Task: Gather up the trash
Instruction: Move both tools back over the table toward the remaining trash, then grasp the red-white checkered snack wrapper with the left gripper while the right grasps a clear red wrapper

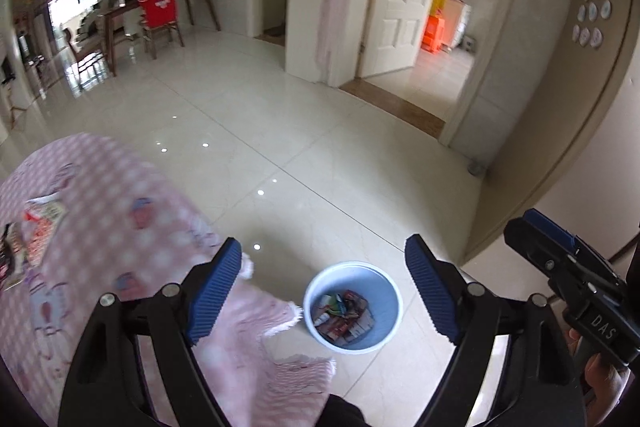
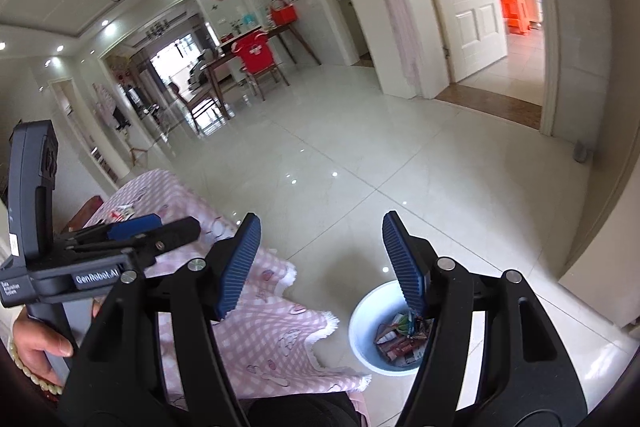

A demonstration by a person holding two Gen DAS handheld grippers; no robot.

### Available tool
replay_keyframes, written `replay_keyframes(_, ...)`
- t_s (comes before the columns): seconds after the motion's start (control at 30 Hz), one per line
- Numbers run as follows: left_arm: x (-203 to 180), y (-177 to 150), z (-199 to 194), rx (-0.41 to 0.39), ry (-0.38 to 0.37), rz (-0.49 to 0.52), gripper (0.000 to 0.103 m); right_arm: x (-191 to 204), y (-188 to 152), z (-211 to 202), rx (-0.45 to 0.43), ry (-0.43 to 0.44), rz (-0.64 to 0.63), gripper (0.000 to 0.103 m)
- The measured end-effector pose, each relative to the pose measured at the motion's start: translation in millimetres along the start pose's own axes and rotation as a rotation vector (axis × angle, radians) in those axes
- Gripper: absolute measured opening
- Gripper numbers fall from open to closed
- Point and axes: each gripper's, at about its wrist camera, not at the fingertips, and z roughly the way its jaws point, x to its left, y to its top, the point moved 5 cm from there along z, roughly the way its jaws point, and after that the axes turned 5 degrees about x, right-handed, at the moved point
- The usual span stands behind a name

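Note:
A light blue bin stands on the tiled floor beside the table, with several wrappers lying in it. My left gripper hangs above it, open wide, and nothing sits between its blue pads. In the right wrist view the same bin is low and right of centre, partly behind the right finger. My right gripper is also open and holds nothing. More wrappers lie on the pink checked tablecloth at the left. Each gripper shows in the other's view: the right gripper and the left gripper.
The table's cloth edge hangs close to the bin on its left. A hand with a bead bracelet grips the left handle. Glossy floor stretches ahead to a chair with red cloth, doorways and a wall at the right.

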Motion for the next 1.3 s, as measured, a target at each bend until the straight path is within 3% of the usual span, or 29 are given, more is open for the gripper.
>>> replay_keyframes(0.23, 111, -14, -38, -0.045, 0.147, -0.123, 0.082, 87, -5, 31, 0.069, 0.104, -0.112, 0.063)
replay_keyframes(0.43, 179, -19, -48, -0.052, 0.212, -0.202, 0.082, 171, -4, 69, 0.128, 0.195, -0.212, 0.063)
replay_keyframes(0.7, 226, -17, -21, 0.004, 0.258, -0.150, 0.080, 244, -7, 127, 0.201, 0.243, -0.302, 0.063)
replay_keyframes(0.77, 234, -14, -9, 0.035, 0.264, -0.134, 0.070, 248, -7, 137, 0.212, 0.245, -0.308, 0.063)
replay_keyframes(0.93, 242, -10, 13, 0.075, 0.277, -0.101, 0.059, 250, -4, 155, 0.237, 0.238, -0.319, 0.063)
replay_keyframes(1.0, 243, -8, 13, 0.069, 0.235, -0.114, 0.038, 251, -2, 159, 0.245, 0.238, -0.322, 0.063)
replay_keyframes(1.03, 245, -8, 11, 0.068, 0.228, -0.123, 0.015, 253, 0, 161, 0.247, 0.238, -0.322, 0.063)
replay_keyframes(1.17, 251, -10, -3, 0.030, 0.174, -0.176, 0.014, 262, 3, 166, 0.256, 0.245, -0.338, 0.063)
replay_keyframes(1.3, 261, -10, -41, -0.074, 0.124, -0.249, 0.014, 281, 3, 172, 0.271, 0.253, -0.383, 0.063)
